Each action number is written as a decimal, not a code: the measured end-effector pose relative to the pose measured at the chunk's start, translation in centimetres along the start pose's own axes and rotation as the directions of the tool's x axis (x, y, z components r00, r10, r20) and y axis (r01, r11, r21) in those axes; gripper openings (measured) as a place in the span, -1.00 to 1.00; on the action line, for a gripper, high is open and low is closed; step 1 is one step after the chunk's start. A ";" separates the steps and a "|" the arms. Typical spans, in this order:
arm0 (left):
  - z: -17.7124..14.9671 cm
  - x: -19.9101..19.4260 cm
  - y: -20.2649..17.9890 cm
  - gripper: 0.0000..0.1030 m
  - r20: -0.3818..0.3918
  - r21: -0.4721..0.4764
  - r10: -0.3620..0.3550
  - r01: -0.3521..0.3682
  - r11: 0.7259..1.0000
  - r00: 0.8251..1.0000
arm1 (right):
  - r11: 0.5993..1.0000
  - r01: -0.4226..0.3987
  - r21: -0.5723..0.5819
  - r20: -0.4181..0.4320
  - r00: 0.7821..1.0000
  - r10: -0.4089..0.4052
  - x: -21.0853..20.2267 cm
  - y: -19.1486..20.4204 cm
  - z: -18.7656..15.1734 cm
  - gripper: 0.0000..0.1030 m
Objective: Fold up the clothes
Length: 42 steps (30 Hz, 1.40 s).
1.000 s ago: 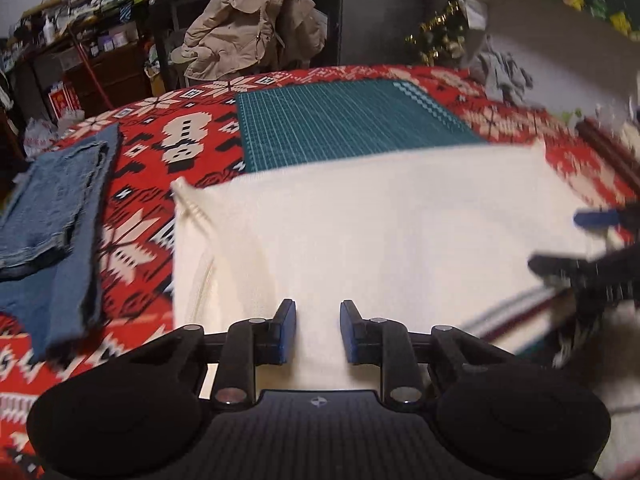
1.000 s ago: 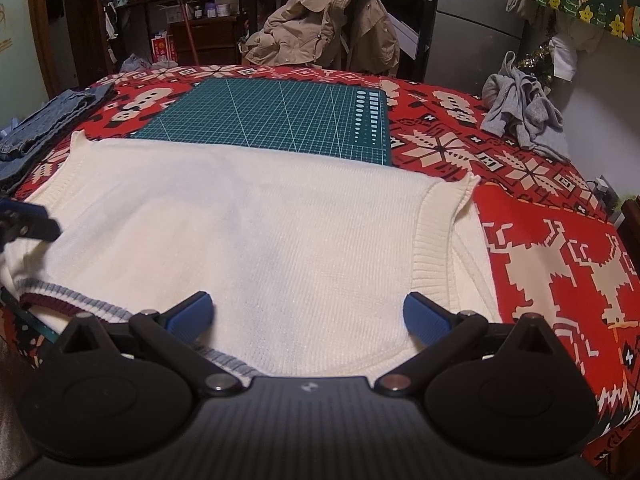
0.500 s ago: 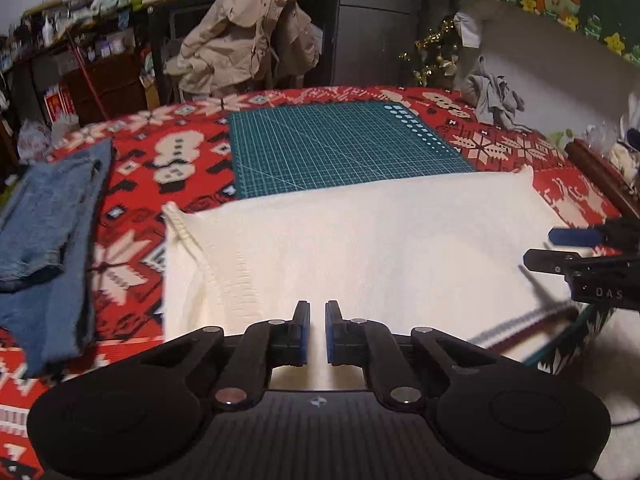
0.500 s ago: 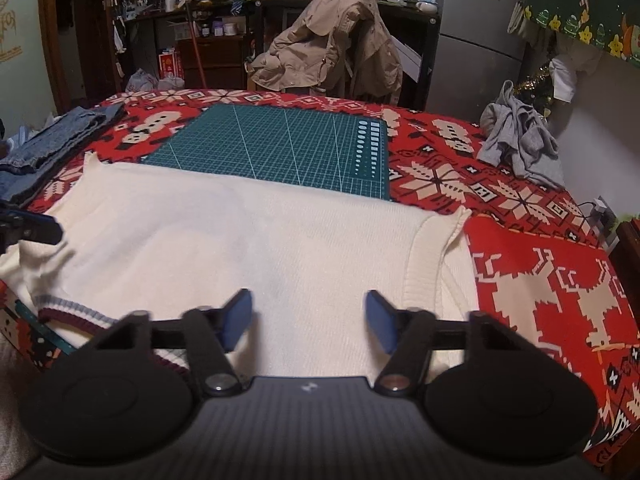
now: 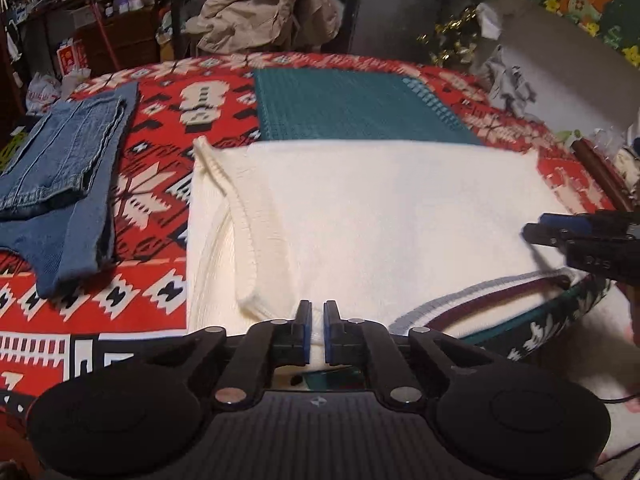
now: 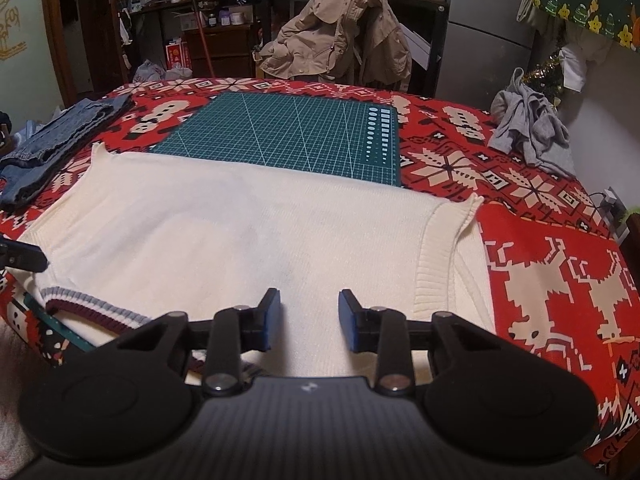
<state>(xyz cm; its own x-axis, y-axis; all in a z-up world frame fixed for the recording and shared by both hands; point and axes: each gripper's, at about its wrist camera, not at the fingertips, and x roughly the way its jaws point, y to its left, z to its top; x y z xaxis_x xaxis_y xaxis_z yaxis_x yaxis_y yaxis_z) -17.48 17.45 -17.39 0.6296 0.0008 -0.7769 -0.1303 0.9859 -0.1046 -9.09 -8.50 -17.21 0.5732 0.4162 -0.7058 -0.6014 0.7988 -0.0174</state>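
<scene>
One cream knit sweater [image 6: 248,236] is lying flat across the middle of both views, on a red patterned cloth [image 6: 552,264] covering the table. Its striped grey and maroon collar [image 5: 496,296] is hanging at the near edge, lower right in the left wrist view and lower left in the right wrist view.

The left gripper [image 5: 317,330] is sitting at the bottom centre of its own view with its two blue pads nearly pressed together, pinching the sweater's near edge, a thin fold of cream knit showing in the slit between them. The right gripper [image 6: 309,320] is sitting at the bottom centre of its view; its jaws have just been closing and are standing partly spread, with sweater fabric lying between the pads, which are not pressing on it.

One green cutting mat [image 6: 292,136] is lying just beyond the sweater, its near edge tucked under it. One folded pair of jeans [image 5: 64,184] is resting at the left. One grey garment [image 6: 528,136] is lying crumpled at the upper right, and one beige jacket [image 6: 340,36] is draping over a chair at the top.
</scene>
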 end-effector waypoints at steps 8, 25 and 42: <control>2.4 2.8 -0.6 -0.88 0.026 -0.008 0.027 -0.027 1.000 0.999 | 1.000 0.004 -0.001 0.013 1.000 -0.004 0.0 0.0 0.0 -0.33; -1.3 -0.3 1.4 -0.83 -0.030 -0.026 0.065 -0.066 0.997 0.997 | 0.998 -0.012 0.067 -0.057 0.998 0.015 -2.5 -3.0 -2.5 -0.41; -3.3 -2.7 5.9 -0.10 -0.022 -0.172 0.142 -0.144 0.975 0.990 | 0.992 -0.005 0.125 -0.060 0.998 0.013 -3.9 -4.2 -2.8 -0.39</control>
<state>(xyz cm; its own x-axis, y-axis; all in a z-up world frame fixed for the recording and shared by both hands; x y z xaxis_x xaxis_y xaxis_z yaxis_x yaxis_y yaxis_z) -22.45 22.69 -17.98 0.5873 0.1373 -0.7977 -0.3492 0.9320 -0.0967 -10.34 -14.66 -16.37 0.5310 0.3993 -0.7474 -0.5297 0.8449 0.0751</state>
